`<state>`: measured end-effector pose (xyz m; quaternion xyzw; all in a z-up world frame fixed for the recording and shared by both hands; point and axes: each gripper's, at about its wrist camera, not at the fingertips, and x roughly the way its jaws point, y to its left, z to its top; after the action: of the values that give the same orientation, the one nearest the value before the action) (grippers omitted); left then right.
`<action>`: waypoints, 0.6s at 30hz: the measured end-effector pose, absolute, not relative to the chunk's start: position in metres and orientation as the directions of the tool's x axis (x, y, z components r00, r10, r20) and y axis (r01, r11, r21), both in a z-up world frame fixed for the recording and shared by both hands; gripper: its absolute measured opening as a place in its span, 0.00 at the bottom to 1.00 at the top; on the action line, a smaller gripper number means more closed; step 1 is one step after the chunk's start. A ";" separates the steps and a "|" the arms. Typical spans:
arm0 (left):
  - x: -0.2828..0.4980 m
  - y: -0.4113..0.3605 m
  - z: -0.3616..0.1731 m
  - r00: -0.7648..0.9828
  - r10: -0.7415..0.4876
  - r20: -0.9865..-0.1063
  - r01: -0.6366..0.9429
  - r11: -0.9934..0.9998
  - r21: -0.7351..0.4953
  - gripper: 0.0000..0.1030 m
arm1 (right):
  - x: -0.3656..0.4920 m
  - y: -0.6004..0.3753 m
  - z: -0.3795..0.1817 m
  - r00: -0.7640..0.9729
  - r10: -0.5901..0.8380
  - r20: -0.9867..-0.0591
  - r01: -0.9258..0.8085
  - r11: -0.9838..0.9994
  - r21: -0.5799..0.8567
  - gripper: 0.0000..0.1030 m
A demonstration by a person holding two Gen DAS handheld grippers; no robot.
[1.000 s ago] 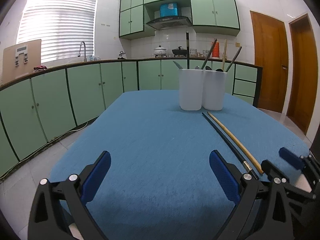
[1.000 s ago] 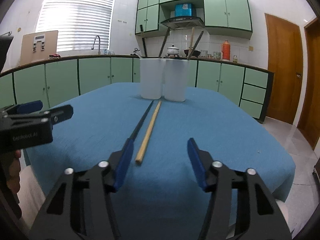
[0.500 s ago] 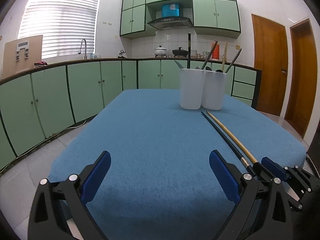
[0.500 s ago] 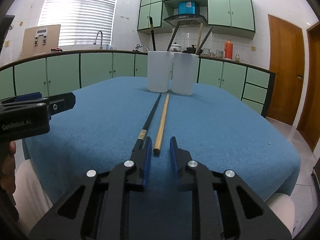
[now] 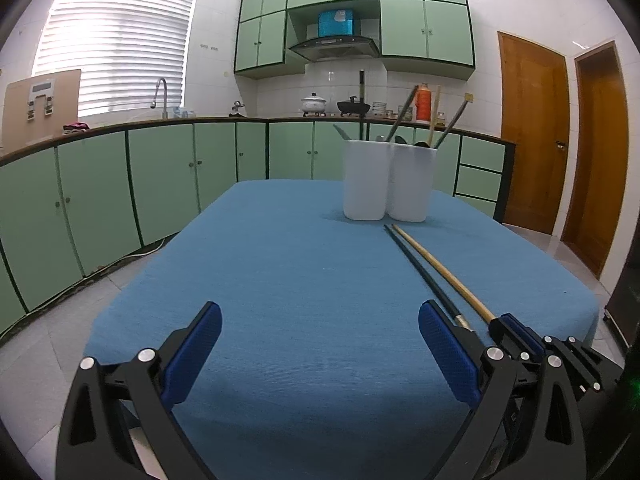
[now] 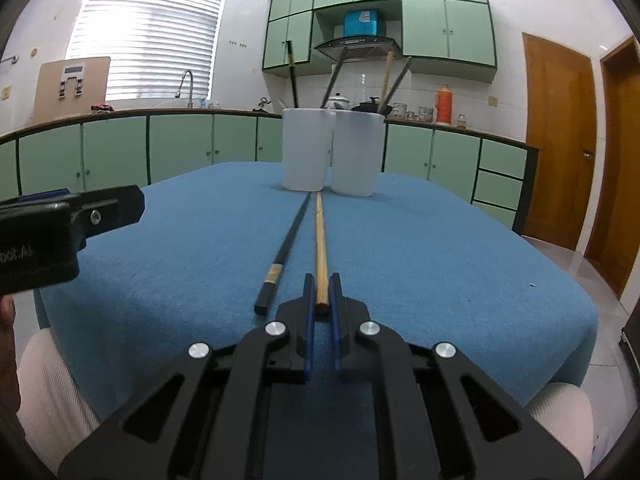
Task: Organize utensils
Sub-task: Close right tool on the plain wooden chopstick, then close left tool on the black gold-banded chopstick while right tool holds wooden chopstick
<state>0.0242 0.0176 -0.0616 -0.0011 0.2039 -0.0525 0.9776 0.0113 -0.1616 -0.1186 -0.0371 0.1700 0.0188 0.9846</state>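
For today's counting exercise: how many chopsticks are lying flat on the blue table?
2. The wooden chopstick has its near end between the right tool's pads; the black chopstick lies beside it, to its left, untouched.

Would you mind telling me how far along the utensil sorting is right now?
Done: several utensils already stand in the two white holders. In hand: the right gripper is shut on the wooden chopstick at its near end. Left: the black chopstick lies on the blue tablecloth; the left gripper is open, empty.
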 end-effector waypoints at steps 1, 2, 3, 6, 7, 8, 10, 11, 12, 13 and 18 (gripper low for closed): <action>0.024 0.014 -0.061 0.911 -0.107 -0.398 0.106 0.994 -0.025 0.94 | 0.010 -0.167 -0.116 0.944 0.015 -0.330 -0.037 0.998 -0.059 0.06; 0.024 0.012 -0.061 0.911 -0.109 -0.398 0.108 0.994 -0.026 0.94 | 0.009 -0.171 -0.114 0.946 0.007 -0.324 -0.026 0.998 -0.053 0.06; 0.023 0.008 -0.061 0.910 -0.115 -0.398 0.113 0.993 -0.028 0.94 | 0.007 -0.176 -0.112 0.948 -0.003 -0.318 -0.014 0.999 -0.048 0.06; 0.023 -0.005 -0.062 0.905 -0.135 -0.403 0.134 0.991 -0.030 0.94 | 0.003 -0.196 -0.109 0.950 -0.032 -0.310 0.025 0.999 -0.025 0.06; 0.023 -0.010 -0.062 0.904 -0.142 -0.403 0.142 0.989 -0.031 0.94 | 0.001 -0.204 -0.107 0.950 -0.043 -0.308 0.040 0.999 -0.016 0.06; 0.022 -0.015 -0.063 0.903 -0.149 -0.403 0.149 0.988 -0.032 0.94 | 0.000 -0.210 -0.106 0.951 -0.052 -0.306 0.051 0.999 -0.010 0.06; 0.021 -0.025 -0.065 0.900 -0.159 -0.405 0.161 0.987 -0.031 0.93 | -0.002 -0.221 -0.105 0.950 -0.063 -0.305 0.066 0.998 0.000 0.06; 0.021 -0.031 -0.066 0.900 -0.162 -0.404 0.164 0.986 -0.031 0.93 | -0.003 -0.227 -0.105 0.950 -0.068 -0.304 0.073 0.997 0.005 0.06; 0.022 -0.036 -0.067 0.899 -0.164 -0.405 0.166 0.986 -0.032 0.93 | -0.003 -0.232 -0.104 0.950 -0.070 -0.304 0.077 0.997 0.010 0.06; 0.022 -0.040 -0.068 0.898 -0.168 -0.407 0.169 0.985 -0.034 0.91 | -0.004 -0.235 -0.105 0.950 -0.071 -0.303 0.079 0.997 0.015 0.06; 0.023 -0.065 -0.076 0.893 -0.170 -0.417 0.184 0.983 -0.007 0.72 | -0.008 -0.250 -0.107 0.951 -0.073 -0.299 0.088 0.996 0.035 0.06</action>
<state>0.0226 -0.0654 -0.0760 0.0163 0.2130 -0.0911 0.9727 -0.0082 -0.2503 -0.1069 0.0238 0.1505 -0.0408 0.9875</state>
